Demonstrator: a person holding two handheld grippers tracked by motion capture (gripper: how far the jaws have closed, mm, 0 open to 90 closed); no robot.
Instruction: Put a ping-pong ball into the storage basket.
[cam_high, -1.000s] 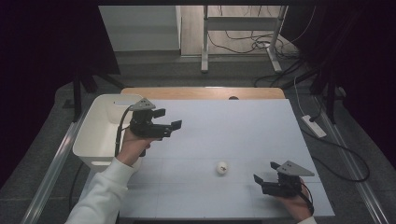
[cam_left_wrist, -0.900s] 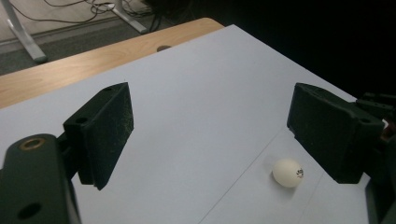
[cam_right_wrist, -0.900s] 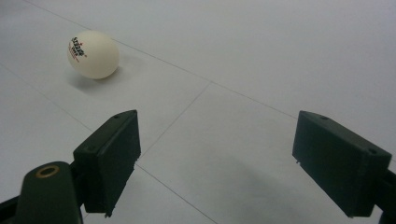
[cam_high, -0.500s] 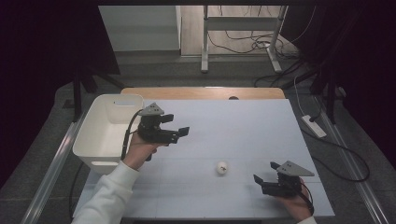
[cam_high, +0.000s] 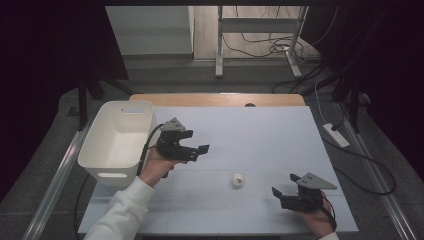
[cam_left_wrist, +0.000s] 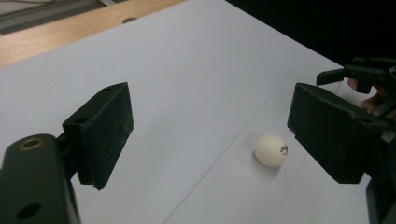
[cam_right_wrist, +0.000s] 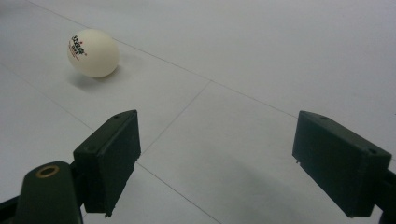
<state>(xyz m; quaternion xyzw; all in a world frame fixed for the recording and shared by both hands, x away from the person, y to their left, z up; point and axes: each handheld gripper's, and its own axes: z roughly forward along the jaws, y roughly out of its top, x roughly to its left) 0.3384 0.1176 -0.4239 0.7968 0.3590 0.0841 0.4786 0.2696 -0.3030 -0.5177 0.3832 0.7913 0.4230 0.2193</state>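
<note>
Left gripper view shows the left gripper (cam_left_wrist: 208, 135) with jaws wide apart and empty; the white ball (cam_left_wrist: 271, 150) lies ahead, nearer the right-hand jaw. A jaw may nudge this light ball and roll it away. The right gripper (cam_high: 286, 184) rests open, empty.

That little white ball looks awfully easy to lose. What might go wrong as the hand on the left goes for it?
1. The ball sits loose on the smooth table; a nudge from one jaw of the open left gripper would likely send it rolling.
2. It lies between both hands, so a push could drive it toward the open right gripper or the table's near edge.
3. The white bin sits close behind the left gripper; its trailing cable might snag on the rim.
</note>
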